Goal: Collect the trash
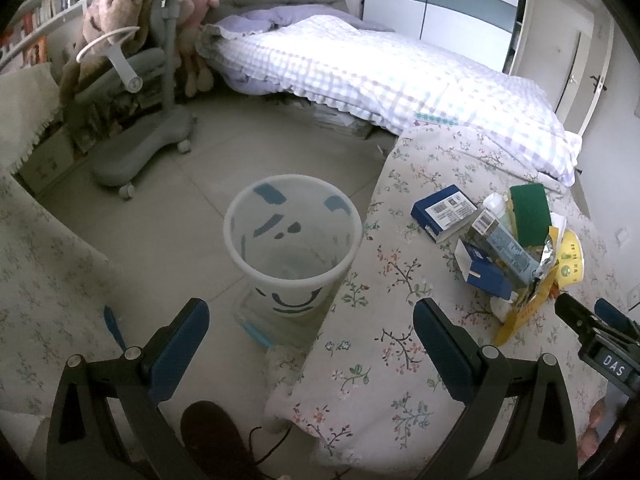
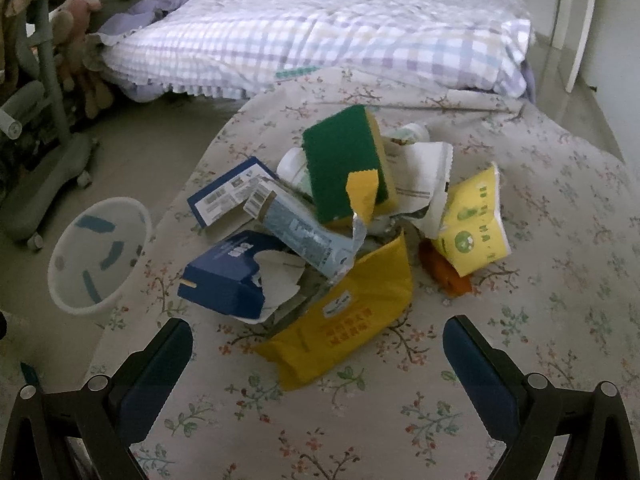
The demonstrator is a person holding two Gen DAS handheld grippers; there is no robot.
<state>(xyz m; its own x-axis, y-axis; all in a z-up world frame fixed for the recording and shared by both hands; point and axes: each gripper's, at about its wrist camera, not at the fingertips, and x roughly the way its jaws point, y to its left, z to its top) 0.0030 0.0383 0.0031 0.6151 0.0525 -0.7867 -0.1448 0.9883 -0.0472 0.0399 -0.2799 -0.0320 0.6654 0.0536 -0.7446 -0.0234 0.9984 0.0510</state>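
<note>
In the right wrist view a white bottle (image 2: 294, 170) at the heap's 11 o'clock is mostly hidden behind the green sponge (image 2: 344, 164); its label is too blurred to read. An orange thing (image 2: 448, 276) at 4 o'clock lies half under the yellow packet (image 2: 472, 224), so its kind cannot be told. The print on the yellow pouch (image 2: 344, 320) is unreadable. In the left wrist view the right claw (image 1: 586, 314) is cut off by the edge at 4 o'clock, only its finger ends showing. A dark shape (image 1: 212, 436) at 6 o'clock is too dim to identify. The bookshelf (image 1: 40, 12) at 10 o'clock is blurred and cropped.
</note>
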